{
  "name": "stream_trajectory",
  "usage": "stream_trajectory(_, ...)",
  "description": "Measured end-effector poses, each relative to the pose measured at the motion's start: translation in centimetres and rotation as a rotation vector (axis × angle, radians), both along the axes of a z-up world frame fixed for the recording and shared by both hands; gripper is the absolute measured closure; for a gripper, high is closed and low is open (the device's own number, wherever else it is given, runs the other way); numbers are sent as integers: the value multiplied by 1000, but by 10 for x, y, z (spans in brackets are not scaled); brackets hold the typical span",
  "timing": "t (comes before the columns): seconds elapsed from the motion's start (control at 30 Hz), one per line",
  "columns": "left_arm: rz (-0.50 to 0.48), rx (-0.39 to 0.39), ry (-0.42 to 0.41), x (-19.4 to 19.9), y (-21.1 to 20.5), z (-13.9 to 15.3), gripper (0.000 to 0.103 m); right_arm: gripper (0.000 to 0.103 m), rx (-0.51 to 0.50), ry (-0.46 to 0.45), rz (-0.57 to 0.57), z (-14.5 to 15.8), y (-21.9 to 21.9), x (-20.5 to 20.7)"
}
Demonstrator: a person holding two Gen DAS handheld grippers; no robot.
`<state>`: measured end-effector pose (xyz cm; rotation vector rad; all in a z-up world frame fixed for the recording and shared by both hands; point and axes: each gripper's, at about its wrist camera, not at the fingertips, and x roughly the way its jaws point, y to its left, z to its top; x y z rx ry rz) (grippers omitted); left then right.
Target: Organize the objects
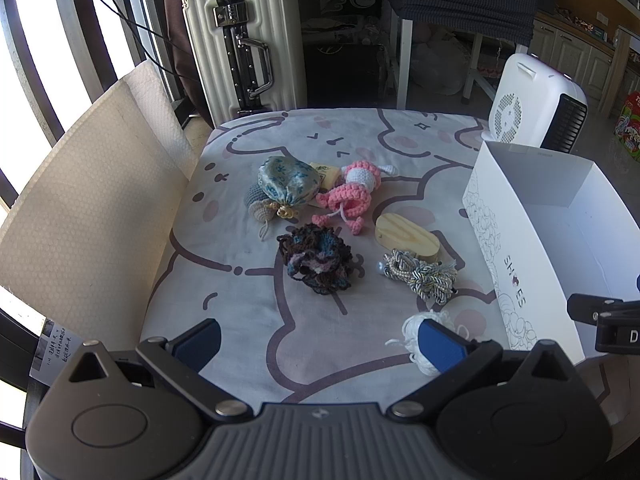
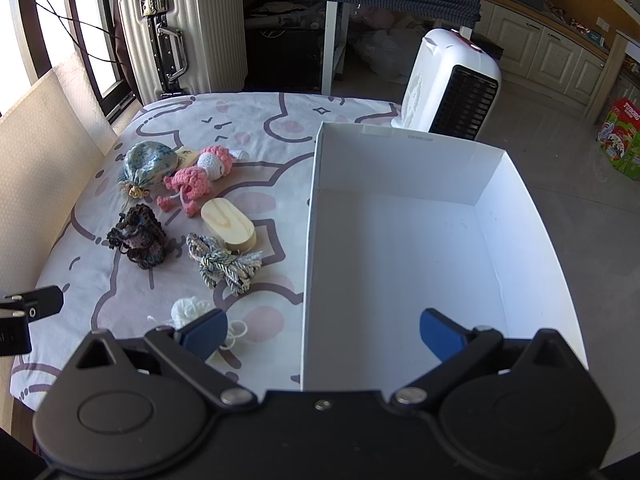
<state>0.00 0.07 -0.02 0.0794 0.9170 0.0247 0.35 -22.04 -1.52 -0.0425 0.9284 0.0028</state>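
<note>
On the patterned cloth lie a blue floral pouch (image 1: 289, 179), a pink crochet doll (image 1: 352, 192), a dark crochet piece (image 1: 316, 258), an oval wooden block (image 1: 407, 237), a grey braided cord (image 1: 422, 274) and a small white yarn ball (image 1: 416, 332). My left gripper (image 1: 320, 346) hovers open above the near cloth, its right finger over the yarn ball. The white shoe box (image 2: 400, 248) stands with nothing in it at the right. My right gripper (image 2: 322, 334) hangs open across the box's left wall (image 2: 310, 240), one finger over the yarn ball (image 2: 188, 310), the other inside the box.
A white suitcase (image 1: 240, 40) stands behind the table, and a white fan heater (image 2: 452, 84) sits on the floor beyond the box. A cream padded chair back (image 1: 92, 184) borders the left edge. A colourful carton (image 2: 622, 140) sits on the floor at far right.
</note>
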Motion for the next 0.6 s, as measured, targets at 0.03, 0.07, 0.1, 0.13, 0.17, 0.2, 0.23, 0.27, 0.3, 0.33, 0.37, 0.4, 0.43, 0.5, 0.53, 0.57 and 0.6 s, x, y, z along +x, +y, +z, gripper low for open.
stream_trajectory(0.03,0,0,0,0,0,0,0,0,0,0,0,0,0,0)
stream_trajectory(0.07,0,0,0,0,0,0,0,0,-1,0,0,0,0,0)
stream_trajectory(0.1,0,0,0,0,0,0,0,0,0,0,0,0,0,0)
stream_trajectory(0.13,-1,0,0,0,0,0,0,0,0,0,0,0,1,0)
stream_trajectory(0.17,-1,0,0,0,0,0,0,0,0,0,0,1,1,0)
stream_trajectory(0.2,-1,0,0,0,0,0,0,0,-1,-1,0,1,1,1)
stream_trajectory(0.23,-1,0,0,0,0,0,0,0,-1,-1,0,1,2,1)
stream_trajectory(0.27,-1,0,0,0,0,0,0,0,-1,-2,-1,1,2,1)
stream_trajectory(0.3,-2,1,-1,0,0,0,0,0,-1,-2,-2,1,2,1)
stream_trajectory(0.33,-3,1,-3,0,0,0,0,0,-1,-3,-2,0,2,1)
stream_trajectory(0.37,-3,3,-6,0,0,1,0,0,-1,-5,-3,-2,1,0)
stream_trajectory(0.4,-4,5,-10,0,0,2,0,0,-2,-8,-3,2,0,0)
stream_trajectory(0.43,-6,6,-15,0,-1,3,0,0,-3,-12,-5,3,0,0)
stream_trajectory(0.5,-8,4,-29,0,-1,8,0,0,-4,-28,-6,8,-2,-2)
stream_trajectory(0.53,-12,4,-38,1,-2,12,0,0,-3,-33,-5,10,-1,-1)
stream_trajectory(0.57,-17,8,-48,2,-2,15,0,0,-4,-42,1,12,1,1)
stream_trajectory(0.6,-22,16,-59,4,-2,18,0,0,-4,-56,7,17,2,1)
